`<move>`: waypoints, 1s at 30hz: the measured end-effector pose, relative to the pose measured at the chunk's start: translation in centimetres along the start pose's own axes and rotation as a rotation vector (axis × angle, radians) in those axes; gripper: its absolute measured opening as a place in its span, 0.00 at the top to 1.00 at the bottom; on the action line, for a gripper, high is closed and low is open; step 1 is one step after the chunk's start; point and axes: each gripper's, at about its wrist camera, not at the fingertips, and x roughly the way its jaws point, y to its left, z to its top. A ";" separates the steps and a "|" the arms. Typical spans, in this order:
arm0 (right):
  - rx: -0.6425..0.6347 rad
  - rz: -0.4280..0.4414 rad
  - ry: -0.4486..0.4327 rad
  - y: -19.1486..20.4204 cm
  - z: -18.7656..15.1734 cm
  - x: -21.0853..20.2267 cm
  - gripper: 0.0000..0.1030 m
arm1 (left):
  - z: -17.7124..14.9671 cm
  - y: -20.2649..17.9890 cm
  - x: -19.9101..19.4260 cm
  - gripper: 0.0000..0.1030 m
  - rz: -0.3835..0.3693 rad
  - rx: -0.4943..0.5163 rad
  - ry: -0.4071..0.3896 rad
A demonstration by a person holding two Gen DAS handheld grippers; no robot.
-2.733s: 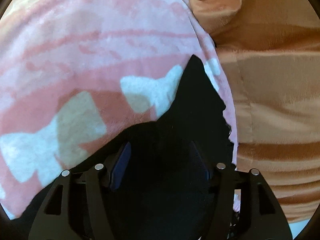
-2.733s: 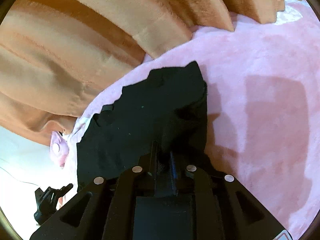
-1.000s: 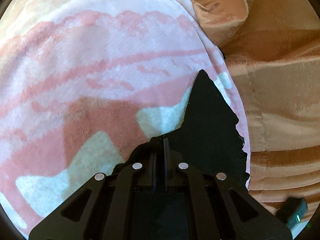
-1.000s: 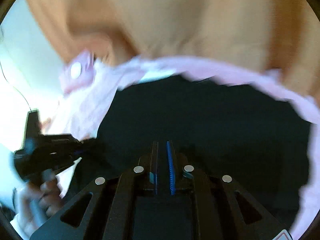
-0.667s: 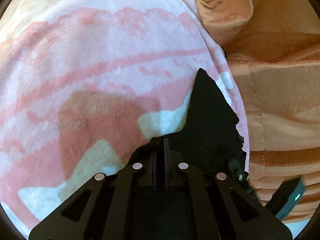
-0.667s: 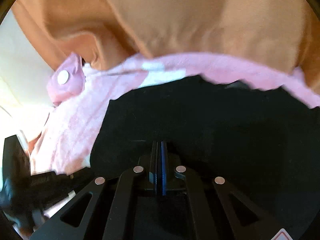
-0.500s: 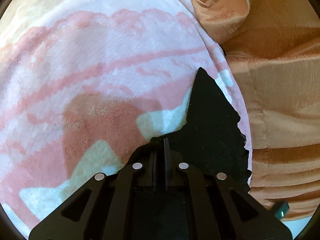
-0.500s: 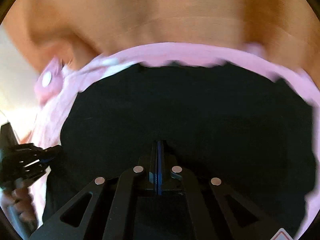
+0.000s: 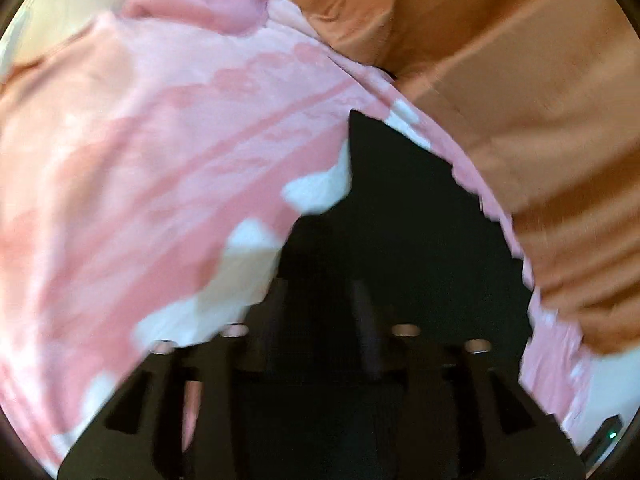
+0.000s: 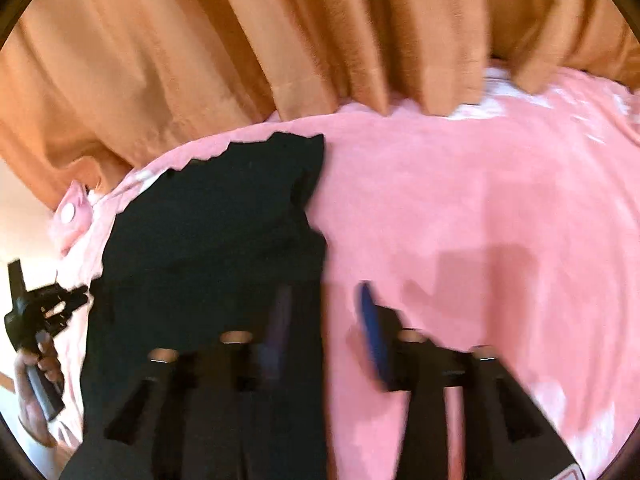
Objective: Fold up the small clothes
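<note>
Right of the right gripper (image 10: pixel 326 312) the pink blanket (image 10: pixel 460 208) lies bare; ahead, orange curtain (image 10: pixel 240 40) blocks the way.

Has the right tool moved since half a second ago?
Yes. The right tool has swung toward the black garment's right edge over the pink blanket; earlier it sat mid-garment. Its jaws have just been opening, gripping nothing.

Blurred by motion in both wrist views. Black garment (image 10: pixel 216 240) cut off at the lower frame edge, its near part hidden behind the right gripper (image 10: pixel 326 320). Left gripper (image 10: pixel 44 312) seen small at the left rim, jaw spacing unreadable there. Dark device (image 9: pixel 606 438) clipped at the corner, unidentifiable.
</note>
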 end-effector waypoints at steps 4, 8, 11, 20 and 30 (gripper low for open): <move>-0.008 0.008 0.040 0.2 -8.0 -3.4 0.41 | -5.9 3.7 -4.5 0.25 0.016 0.044 0.030; 0.044 0.066 0.146 0.5 -15.0 -3.4 0.41 | -11.3 7.2 -6.0 0.23 0.075 0.055 0.081; 0.078 0.109 0.155 0.0 -17.8 -3.3 0.40 | -13.9 8.8 -7.4 0.20 0.062 0.037 0.063; 0.110 0.180 0.131 0.9 -17.9 -2.9 0.55 | -14.6 7.5 -6.9 0.44 0.110 0.096 0.037; 0.118 0.223 0.029 -0.2 -17.0 -8.0 0.96 | -15.5 5.4 -11.7 0.98 -0.025 0.188 0.050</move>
